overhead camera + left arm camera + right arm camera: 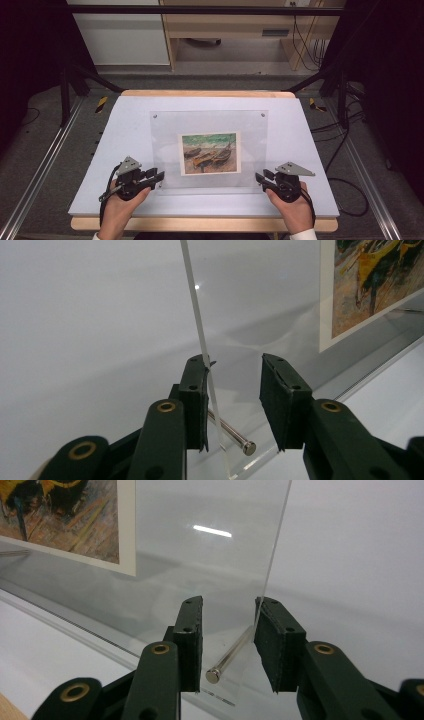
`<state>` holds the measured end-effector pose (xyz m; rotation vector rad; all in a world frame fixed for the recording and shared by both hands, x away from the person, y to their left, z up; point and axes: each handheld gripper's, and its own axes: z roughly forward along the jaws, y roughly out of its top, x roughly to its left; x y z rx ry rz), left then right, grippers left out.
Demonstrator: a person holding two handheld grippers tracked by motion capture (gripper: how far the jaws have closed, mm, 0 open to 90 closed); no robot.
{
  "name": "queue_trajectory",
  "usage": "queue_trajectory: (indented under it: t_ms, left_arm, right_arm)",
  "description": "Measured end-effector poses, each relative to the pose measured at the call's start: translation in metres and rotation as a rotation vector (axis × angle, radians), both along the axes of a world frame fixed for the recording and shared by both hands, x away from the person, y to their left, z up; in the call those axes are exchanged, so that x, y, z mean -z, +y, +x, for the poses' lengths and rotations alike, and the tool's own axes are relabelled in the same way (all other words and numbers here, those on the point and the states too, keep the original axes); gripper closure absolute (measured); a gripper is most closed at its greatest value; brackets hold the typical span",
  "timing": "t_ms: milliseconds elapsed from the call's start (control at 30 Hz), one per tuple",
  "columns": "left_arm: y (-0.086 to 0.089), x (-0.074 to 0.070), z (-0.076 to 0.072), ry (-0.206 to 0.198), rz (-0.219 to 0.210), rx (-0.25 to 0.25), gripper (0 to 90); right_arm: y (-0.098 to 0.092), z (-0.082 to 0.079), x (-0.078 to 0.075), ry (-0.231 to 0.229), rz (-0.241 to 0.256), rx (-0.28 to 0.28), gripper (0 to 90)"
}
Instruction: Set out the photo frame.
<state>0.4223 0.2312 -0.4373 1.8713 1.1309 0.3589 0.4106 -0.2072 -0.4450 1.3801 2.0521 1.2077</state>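
One clear acrylic frame (209,150) holding one picture (210,153) is lying mid-frame; two grippers are flanking it.

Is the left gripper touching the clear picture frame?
Touching. In the left gripper view, the clear frame's edge rests against one pad of the left gripper, while the other pad stands off with a visible gap.

- Left gripper (159,176): black body, grey 3-cornered plate on top, lower left of the high view; a black cable trails from it toward the bottom edge.
- Right gripper (259,177): same black build and grey plate, lower right.
- Both gripper views: 2 black jaws with dark flat pads, brass-ringed pivot holes, small dark screws.
- A white cuff shows at the bottom edge on the right wrist.
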Motion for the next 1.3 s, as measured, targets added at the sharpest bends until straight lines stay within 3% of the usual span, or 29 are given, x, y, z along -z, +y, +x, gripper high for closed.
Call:
queue_trajectory:
  t_ms: [1300]
  left_arm:
    - [0.003,0.0,-0.008,0.023,0.03,0.042,65.8]
  right_arm:
    - [0.001,-0.011,0.003,0.003,-0.035,-0.007,65.7]
